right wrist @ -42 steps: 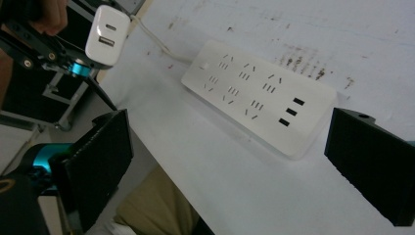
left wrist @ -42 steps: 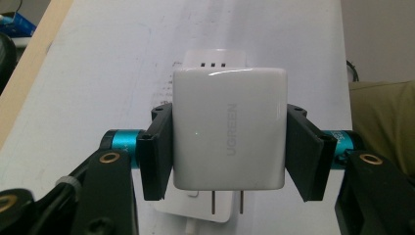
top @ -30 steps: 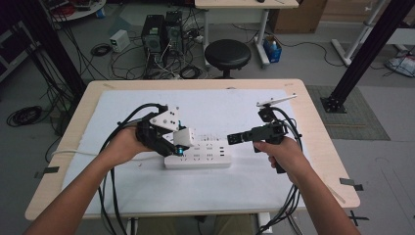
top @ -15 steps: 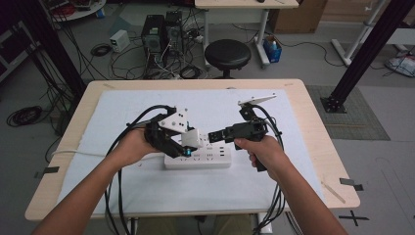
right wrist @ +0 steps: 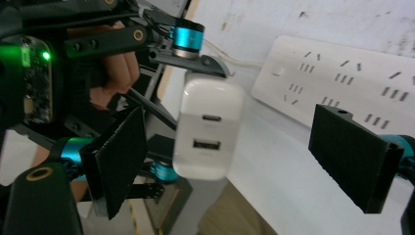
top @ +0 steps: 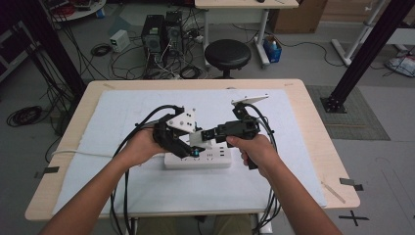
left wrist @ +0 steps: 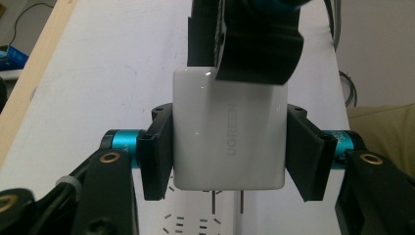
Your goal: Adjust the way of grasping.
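A white UGREEN charger (left wrist: 229, 132) hangs just above a white power strip (top: 198, 160), prongs pointing down at it. My left gripper (left wrist: 230, 147) is shut on the charger's two sides. In the right gripper view the charger (right wrist: 208, 127) shows its two ports and sits between the pads of my right gripper (right wrist: 244, 152). Those jaws have just been closing, but a gap still shows on both sides, so it is open. In the high view both grippers meet over the strip, left gripper (top: 191, 147) and right gripper (top: 209, 134) tip to tip.
The power strip (right wrist: 342, 78) lies on a white mat (top: 147, 112) covering the wooden table (top: 318, 122), its cord running off to the left. Black cables trail from both grippers over the front edge. A stool and computer gear stand on the floor beyond.
My right gripper has moved left across the mat to the charger held in the left gripper, and its jaws now straddle it. The left hand has shifted slightly to the right.
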